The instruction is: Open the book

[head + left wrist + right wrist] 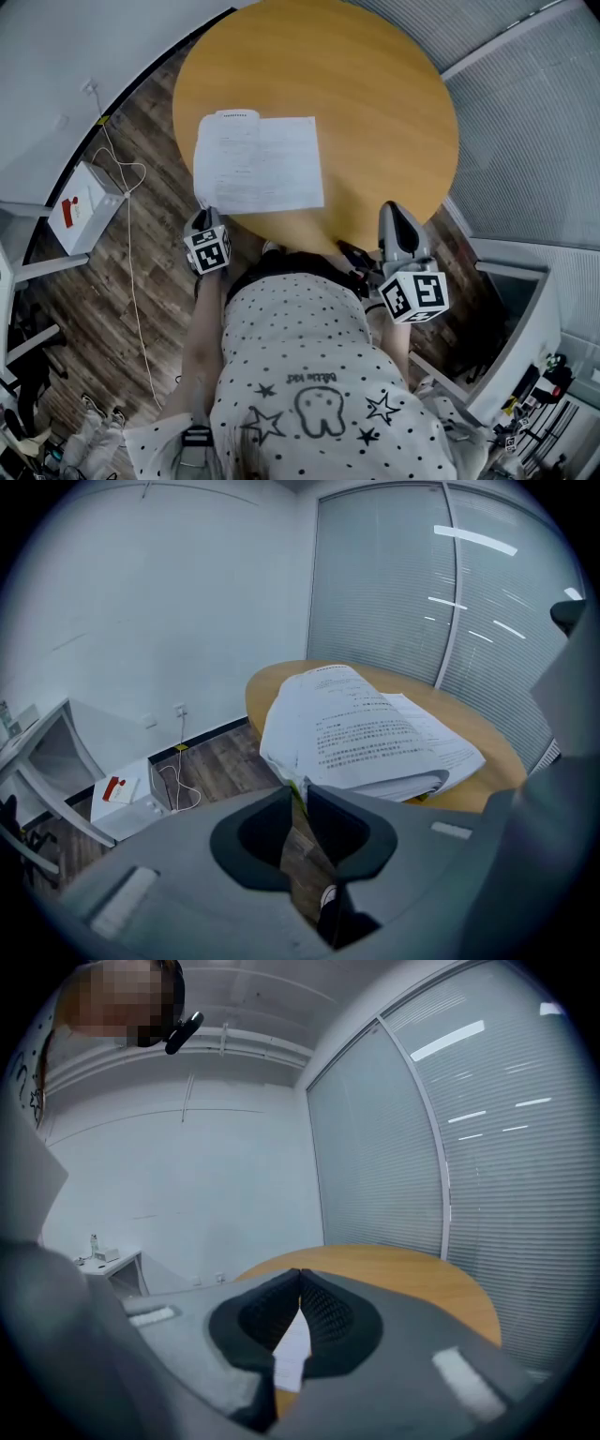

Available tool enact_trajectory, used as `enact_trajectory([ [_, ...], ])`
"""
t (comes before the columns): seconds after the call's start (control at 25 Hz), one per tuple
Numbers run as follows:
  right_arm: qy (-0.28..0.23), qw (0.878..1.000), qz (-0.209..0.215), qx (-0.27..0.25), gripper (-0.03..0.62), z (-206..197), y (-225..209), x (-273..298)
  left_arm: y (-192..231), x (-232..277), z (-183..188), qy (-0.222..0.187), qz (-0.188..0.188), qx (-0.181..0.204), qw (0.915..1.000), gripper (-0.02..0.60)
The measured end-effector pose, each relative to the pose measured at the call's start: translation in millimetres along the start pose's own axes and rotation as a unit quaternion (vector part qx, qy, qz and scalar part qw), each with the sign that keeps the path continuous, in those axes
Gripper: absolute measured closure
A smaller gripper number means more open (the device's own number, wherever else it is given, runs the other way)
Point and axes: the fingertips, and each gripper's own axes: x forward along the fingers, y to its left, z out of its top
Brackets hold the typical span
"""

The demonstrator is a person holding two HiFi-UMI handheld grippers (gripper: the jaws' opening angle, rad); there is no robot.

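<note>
Nearest, at the near rim of the round wooden table (375,112), both tools sit low in front of the person. The right gripper (299,1274) is at the near right, well apart from the book, its jaws closed tip to tip on nothing. The left gripper (298,791) is at the near left with its jaws only a narrow slit apart. The floor shows through the gap, and the tips are just at the book's near left corner without seeming to pinch it. Beyond it, the book (258,164) lies on the near left part of the table, already spread open with printed pages face up. From the left gripper view it looks like a thick soft-cover volume whose left block of pages arches upward instead of lying flat. It probably handles as light and floppy. The leaves are thin, smooth and easy to crease or tear, and the arched block may tend to spring back over. The safest hold is likely the outer edge near a corner, taking the cover together with a bundle of pages, never a single leaf. Farther off, the right and far parts of the tabletop show bare wood. On the floor to the left are a white box (84,206) and a cable (131,272).
</note>
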Motion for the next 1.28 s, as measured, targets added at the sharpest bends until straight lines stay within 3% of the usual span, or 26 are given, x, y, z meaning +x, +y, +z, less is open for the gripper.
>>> enact_trajectory([
  [0.32,-0.007,1.0,-0.012,0.025,0.59,-13.0,-7.6,-2.5,0.3,-31.9,19.0,-0.037,-0.023,-0.004,0.9991,0.439],
  [0.76,-0.012,0.999,-0.012,0.037,0.589,-23.6,-16.4,-6.2,-13.9,-95.3,100.0,-0.138,-0.039,0.001,0.9897,0.474],
  [1.28,-0.012,0.999,-0.03,0.034,0.589,-33.6,-44.0,-8.2,-55.4,-139.6,166.7,-0.203,-0.069,0.043,0.9758,0.525],
])
